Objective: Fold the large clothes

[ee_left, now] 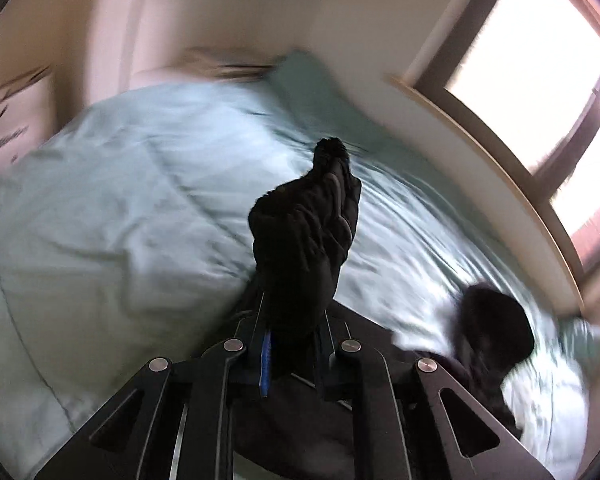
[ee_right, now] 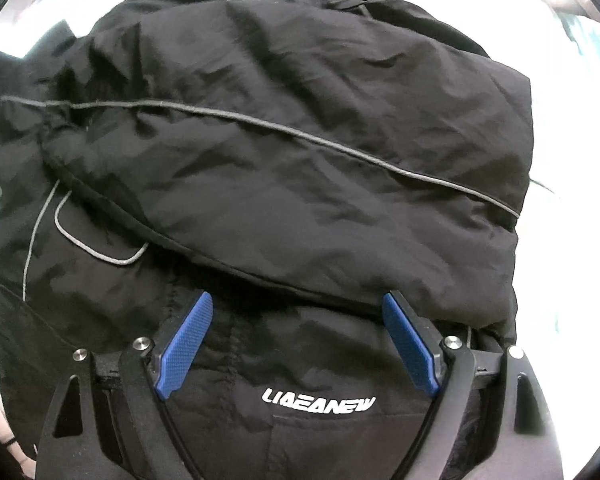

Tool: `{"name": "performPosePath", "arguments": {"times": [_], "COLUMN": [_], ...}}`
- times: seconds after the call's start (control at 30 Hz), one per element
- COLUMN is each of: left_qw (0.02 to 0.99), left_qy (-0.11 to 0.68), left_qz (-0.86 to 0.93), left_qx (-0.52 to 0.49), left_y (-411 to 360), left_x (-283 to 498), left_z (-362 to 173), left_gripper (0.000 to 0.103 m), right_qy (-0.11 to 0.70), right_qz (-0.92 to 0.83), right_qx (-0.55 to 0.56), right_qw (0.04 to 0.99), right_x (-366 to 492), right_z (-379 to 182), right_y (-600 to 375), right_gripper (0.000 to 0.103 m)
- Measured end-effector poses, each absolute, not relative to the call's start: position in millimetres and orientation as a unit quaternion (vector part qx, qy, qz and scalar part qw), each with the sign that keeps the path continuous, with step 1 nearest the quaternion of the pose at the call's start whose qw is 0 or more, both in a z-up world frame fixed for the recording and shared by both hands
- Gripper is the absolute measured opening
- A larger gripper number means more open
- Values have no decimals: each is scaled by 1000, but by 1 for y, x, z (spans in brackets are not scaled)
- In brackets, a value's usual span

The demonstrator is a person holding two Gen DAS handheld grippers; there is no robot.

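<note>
1. Black jacket lies spread on a bed, filling the right wrist view; grey piping runs across it, and a white printed logo sits at its near edge.
2. The right gripper points straight down over the jacket, its blue-padded fingers spread wide with only flat cloth below them; I cannot tell whether the tips touch it.
3. The left gripper has its fingers clamped together on a bunched fold of the same black cloth, which stands up between them above the bed.
4. Further off in the blurred left wrist view lies the pale green duvet, with more black fabric to the right.
5. Beyond, a window stands bright at far right.
</note>
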State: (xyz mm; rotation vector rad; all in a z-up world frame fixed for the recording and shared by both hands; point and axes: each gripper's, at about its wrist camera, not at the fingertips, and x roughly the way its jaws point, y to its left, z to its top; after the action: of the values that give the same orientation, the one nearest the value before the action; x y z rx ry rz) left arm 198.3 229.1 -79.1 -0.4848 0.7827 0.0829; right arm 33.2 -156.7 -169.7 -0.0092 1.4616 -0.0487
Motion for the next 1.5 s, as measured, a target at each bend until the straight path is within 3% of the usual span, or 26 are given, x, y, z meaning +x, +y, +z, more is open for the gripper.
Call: {"name": "performPosePath", "arguments": {"times": [0.27,0.43,0.63,0.83,1.0,1.07,1.17,1.43,1.5], "left_qw": [918,902,841,731,649,617,603,689,721], "left_qy": [374,386,437,559,633,642,636,605,593], "left_qz": [-87,-186,-320,-392,-418,-439,-454,-383,-348], "left_qx": [-98,-56,2,23,-58,-119,-159,-110,-88], "left_y": [66,-21,-136,-216,-221,-210,-191,-114,-92], "left_x": [178,164,143,155,167,170,170,172,171], "left_z": [-34,-33,-74,-176,-219,-217,-204,-162,-154], "left_gripper": [14,14,15,21,28,52,68,68,68], "right_qy": [641,629,611,615,615,610,594,581,590], "right_qz": [-43,-52,-77,-101,-115,-115,-101,-43,-36], "right_qx": [31,49,74,88,99,109,136,184,201], "right_qw": [765,774,784,777,774,777,786,791,782], "right_x": [32,29,12,13,17,19,24,70,84], "right_z": [-163,-149,-139,-168,-176,-173,-164,-172,-188], "right_y": [-216,-237,-279,-290,-307,-313,-321,-316,-316], "right_gripper": [88,88,88,88,88,88,88,87,76]}}
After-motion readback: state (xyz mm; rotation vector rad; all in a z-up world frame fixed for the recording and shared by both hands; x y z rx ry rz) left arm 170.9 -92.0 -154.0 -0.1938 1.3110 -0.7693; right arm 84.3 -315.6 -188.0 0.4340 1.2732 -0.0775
